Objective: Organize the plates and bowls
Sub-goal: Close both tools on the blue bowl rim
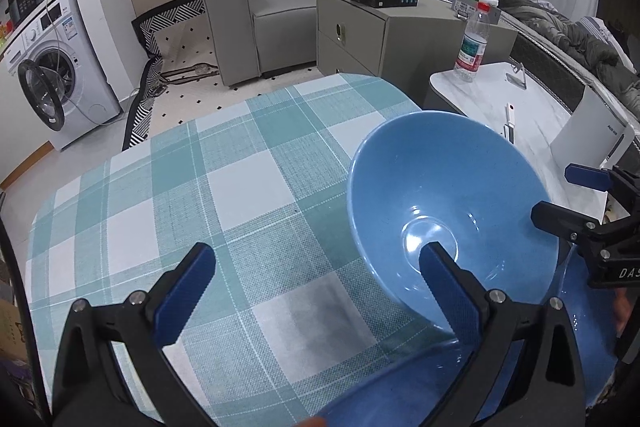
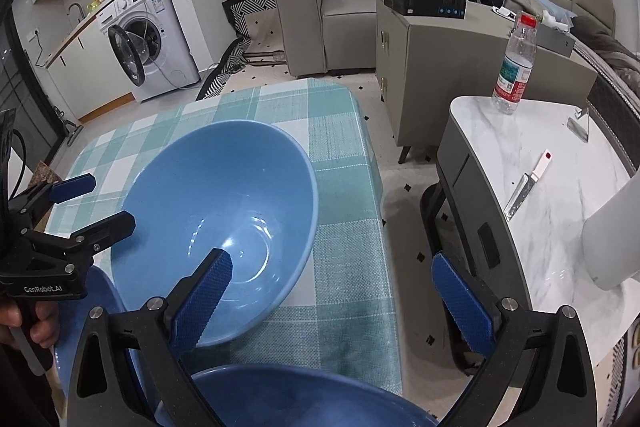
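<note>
Bowl [image 1: 448,195] tilted at 3 o'clock on tabletop [image 1: 240,187]: glazed, slick, breakable; pinch the rim. Left gripper [image 1: 316,291] and right gripper [image 2: 340,291]: jaws apart, holding nothing.

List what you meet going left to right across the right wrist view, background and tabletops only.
Washing machine → grey armchair → grey cabinet → water bottle → knife on the marble side table.
</note>
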